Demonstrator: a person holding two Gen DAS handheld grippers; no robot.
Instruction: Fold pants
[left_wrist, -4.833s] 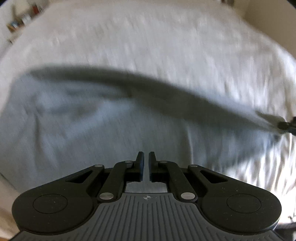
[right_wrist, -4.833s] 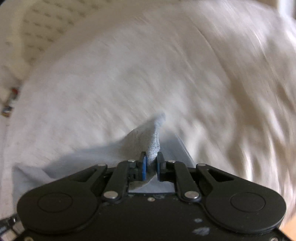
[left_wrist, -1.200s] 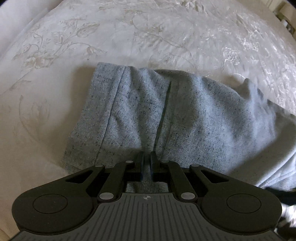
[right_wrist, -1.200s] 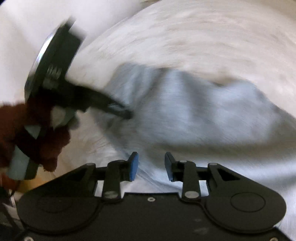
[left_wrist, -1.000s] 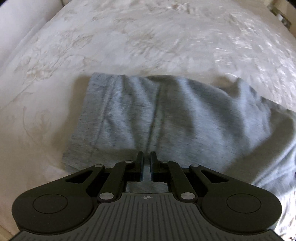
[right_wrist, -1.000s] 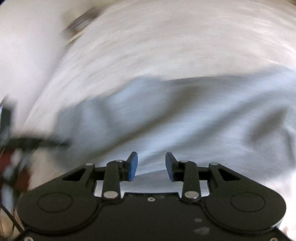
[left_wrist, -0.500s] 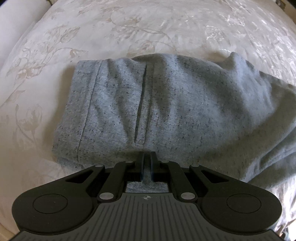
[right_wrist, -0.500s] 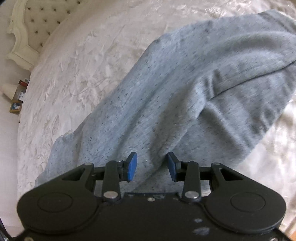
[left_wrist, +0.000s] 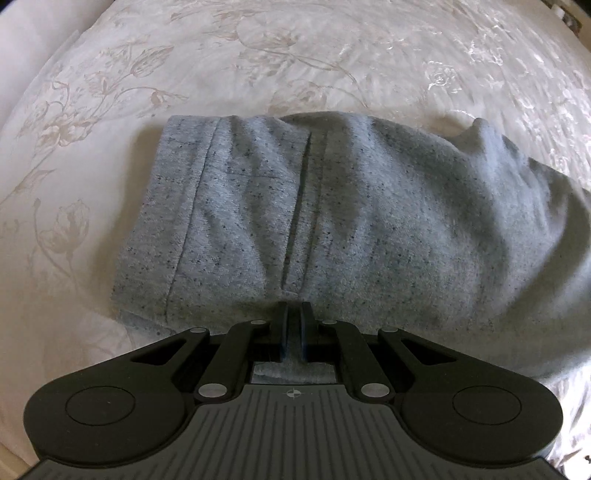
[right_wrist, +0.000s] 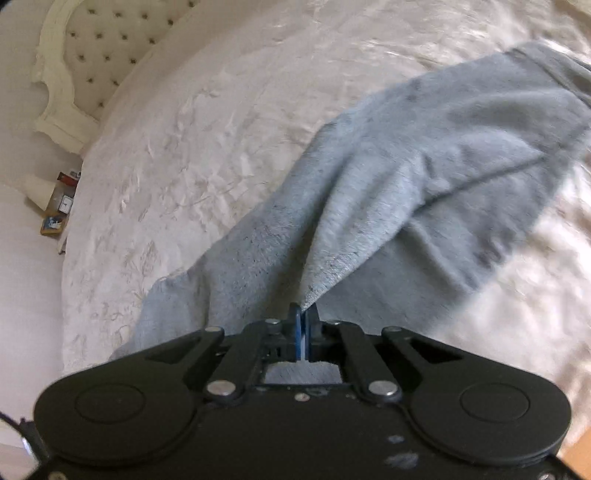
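Both grippers are clamped on the cloth at this moment, so we read it as the start of another fold, not the end of one. Our left gripper (left_wrist: 293, 325) pinches the near edge of the grey pants (left_wrist: 332, 229), with fabric showing between its narrow jaws and behind them. Our right gripper (right_wrist: 303, 332) is closed on a raised peak of the same cloth, which rises in a taut ridge from its blue pads (right_wrist: 297, 339).

The pants lie on the pale floral bedspread (left_wrist: 258, 59), well away from the tufted headboard (right_wrist: 99, 62) seen in the right wrist view. In the left wrist view they already look doubled: a neat squared end at the left, a stitched band running beside it, and a long crease down the middle. That suggests the legs have been laid together. The far right side is rougher, with a small hump and slack folds, and the part in front of our right gripper trails off loosely across the bed.

What is left, as we judge it, is to carry the gripped edges over, lay them flat, and smooth the bundle into a compact shape.
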